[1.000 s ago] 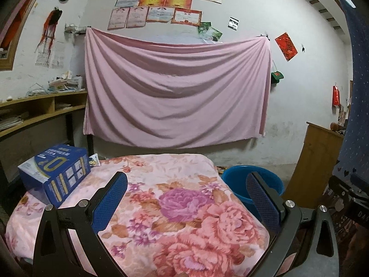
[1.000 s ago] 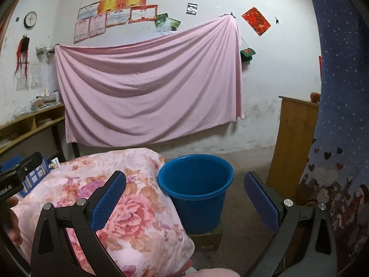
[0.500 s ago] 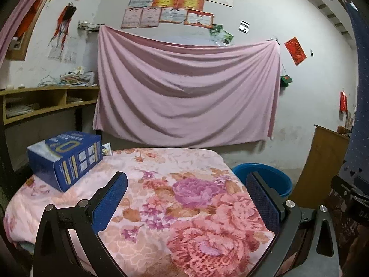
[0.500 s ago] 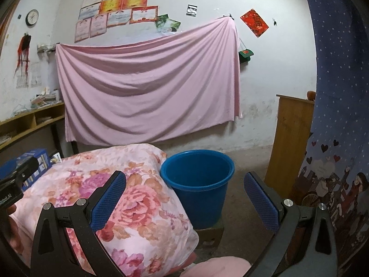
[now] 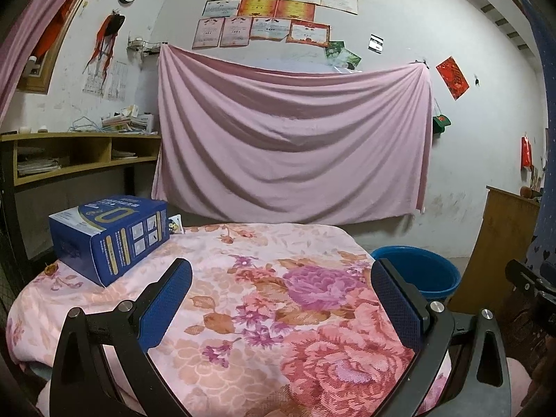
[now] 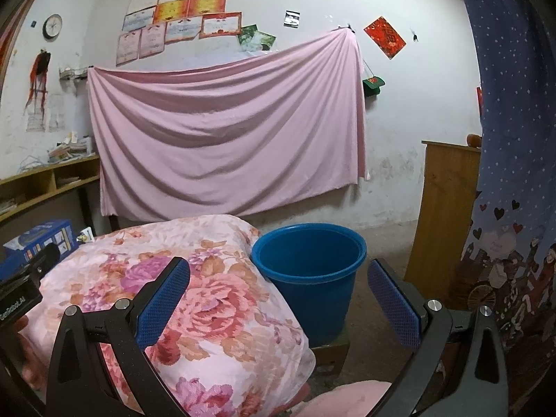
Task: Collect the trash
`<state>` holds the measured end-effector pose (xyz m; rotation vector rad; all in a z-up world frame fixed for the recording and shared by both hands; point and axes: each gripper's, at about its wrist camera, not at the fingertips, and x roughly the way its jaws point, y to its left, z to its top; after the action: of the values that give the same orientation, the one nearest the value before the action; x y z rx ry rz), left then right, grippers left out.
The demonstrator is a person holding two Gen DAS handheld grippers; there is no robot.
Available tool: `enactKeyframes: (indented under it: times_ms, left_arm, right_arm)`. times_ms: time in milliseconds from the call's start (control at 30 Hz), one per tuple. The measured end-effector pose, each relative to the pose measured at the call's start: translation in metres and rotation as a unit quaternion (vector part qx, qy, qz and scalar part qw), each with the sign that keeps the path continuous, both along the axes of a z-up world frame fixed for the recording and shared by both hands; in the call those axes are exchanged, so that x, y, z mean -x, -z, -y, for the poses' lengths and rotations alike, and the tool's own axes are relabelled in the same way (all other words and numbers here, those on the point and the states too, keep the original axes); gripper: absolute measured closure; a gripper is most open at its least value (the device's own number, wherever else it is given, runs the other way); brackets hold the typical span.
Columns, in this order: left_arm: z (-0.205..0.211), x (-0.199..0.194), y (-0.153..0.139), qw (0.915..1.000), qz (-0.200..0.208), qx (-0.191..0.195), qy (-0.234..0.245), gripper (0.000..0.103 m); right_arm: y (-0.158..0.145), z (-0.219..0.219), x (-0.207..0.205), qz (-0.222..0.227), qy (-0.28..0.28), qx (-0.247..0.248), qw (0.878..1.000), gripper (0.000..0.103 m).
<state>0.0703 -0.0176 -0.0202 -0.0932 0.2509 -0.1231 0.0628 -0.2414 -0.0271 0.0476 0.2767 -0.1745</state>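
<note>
sitting at the far left of the floral cover (image 5: pixel 278 312), well apart from the wide-open, empty left gripper (image 5: pixel 281 299), the blue carton (image 5: pixel 107 236) looks light, stiff and crushable, best pinched across its narrow faces.

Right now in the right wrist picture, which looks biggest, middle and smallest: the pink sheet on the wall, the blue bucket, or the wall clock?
1. Pink sheet, by far the biggest.
2. Blue bucket.
3. Wall clock, the smallest.
The bucket stands nearer the camera than the wall, so it looks larger than it would back there, but the order is plain.
</note>
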Motion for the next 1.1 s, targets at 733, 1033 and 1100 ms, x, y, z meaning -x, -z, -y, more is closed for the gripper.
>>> enactKeyframes:
  times_ms: [733,1033,1100]
  left_arm:
    - [0.01,-0.003,0.026,0.9988,-0.027,-0.021,0.035,0.002]
    - [0.008,-0.007,0.03,0.9986,-0.034,-0.025,0.032,0.002]
    - [0.009,-0.007,0.031,0.9985,-0.034,-0.026,0.033,0.002]
  right_arm:
    - [0.039,-0.003,-0.011,-0.015,-0.021,0.01,1.0,0.0]
    - [0.041,0.003,-0.008,-0.014,-0.016,0.003,1.0,0.0]
    - [0.04,0.003,-0.006,-0.01,-0.015,0.003,1.0,0.0]
